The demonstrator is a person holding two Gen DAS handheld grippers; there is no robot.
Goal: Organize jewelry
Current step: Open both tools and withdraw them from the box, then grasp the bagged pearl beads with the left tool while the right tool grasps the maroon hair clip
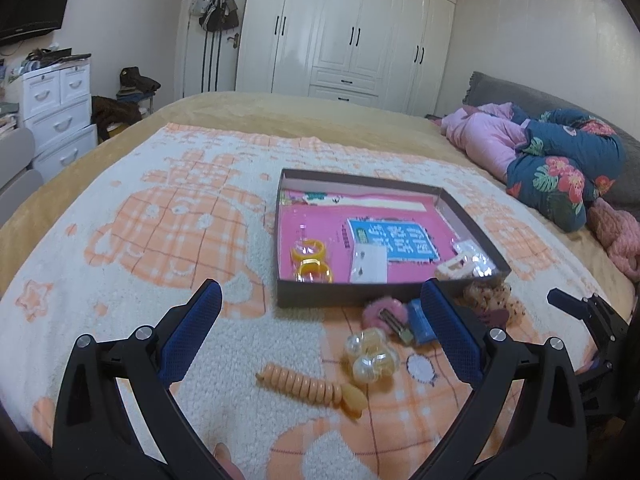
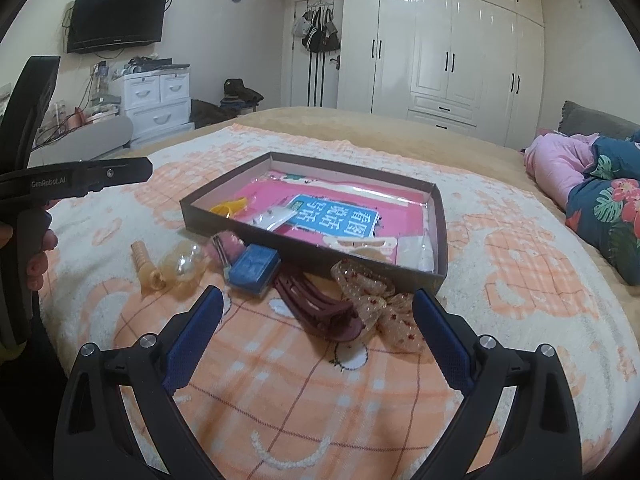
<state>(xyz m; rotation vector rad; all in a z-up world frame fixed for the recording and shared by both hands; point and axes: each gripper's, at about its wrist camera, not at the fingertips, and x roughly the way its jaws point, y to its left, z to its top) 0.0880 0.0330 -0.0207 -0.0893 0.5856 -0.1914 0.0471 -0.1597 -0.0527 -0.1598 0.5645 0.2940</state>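
A shallow dark box (image 1: 344, 295) (image 2: 439, 240) with a pink lining lies on the bed. In it are yellow rings (image 1: 310, 260), a small white packet (image 1: 370, 266) and a white clip (image 1: 454, 267). In front of the box lie an orange spiral hair tie (image 1: 308, 388) (image 2: 145, 262), a clear bauble tie (image 1: 372, 354) (image 2: 186, 266), a pink fluffy clip (image 1: 382, 310), a blue packet (image 2: 253, 266), a maroon claw clip (image 2: 320, 308) and a sheer bow (image 2: 380, 300). My left gripper (image 1: 322, 300) is open above the spiral tie. My right gripper (image 2: 318, 304) is open around the maroon clip and bow.
The bed carries a white and orange patterned blanket (image 1: 160, 232). Folded pink and floral bedding (image 1: 552, 160) lies at the right. White drawers (image 2: 158, 100) and a wardrobe (image 2: 440, 48) stand beyond. A hand (image 2: 38, 256) holds the left gripper's handle in the right wrist view.
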